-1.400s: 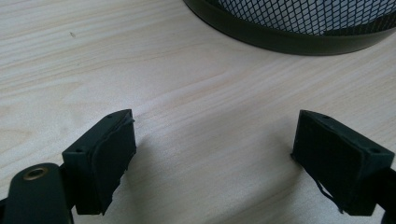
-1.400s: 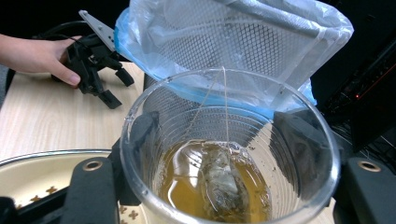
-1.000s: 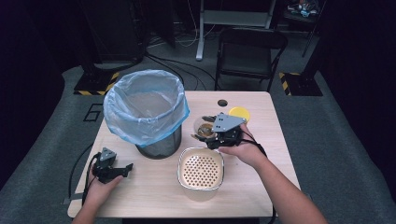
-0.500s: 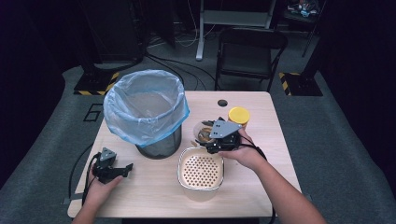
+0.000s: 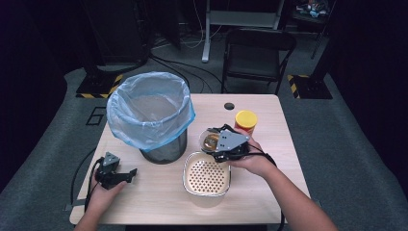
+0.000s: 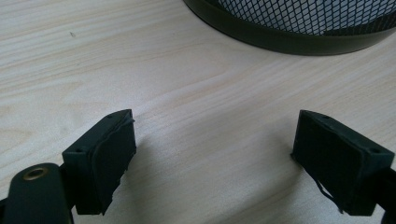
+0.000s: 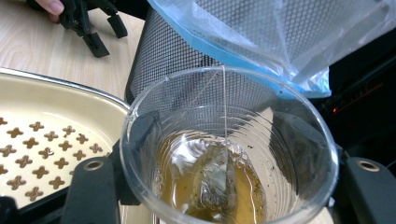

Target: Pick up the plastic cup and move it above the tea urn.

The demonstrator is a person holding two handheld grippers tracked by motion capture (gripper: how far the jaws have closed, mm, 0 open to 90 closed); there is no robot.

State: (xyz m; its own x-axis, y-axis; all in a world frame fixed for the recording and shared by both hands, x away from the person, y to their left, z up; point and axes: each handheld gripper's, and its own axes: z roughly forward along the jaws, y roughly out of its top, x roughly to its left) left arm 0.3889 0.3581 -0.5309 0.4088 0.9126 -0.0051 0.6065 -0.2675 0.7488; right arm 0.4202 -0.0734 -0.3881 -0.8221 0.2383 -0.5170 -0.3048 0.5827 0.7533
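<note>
Right claw (image 7: 219, 186), clamping the clear plastic cup (image 7: 229, 149) of tea, has shifted above the cream perforated strainer (image 5: 207, 174), ready for draining.

From above my side of the table (image 5: 144, 202), the high view looks forward and down over the whole top. The camera on my left gripper (image 5: 113, 172) sits low and close to the wood, facing the mesh bin (image 6: 299, 23). The one on my right gripper (image 5: 217, 144) looks closely into the cup (image 7: 229, 149). It shares the bin (image 7: 187, 60) and strainer bowl (image 7: 42, 116) with the high view.
</note>
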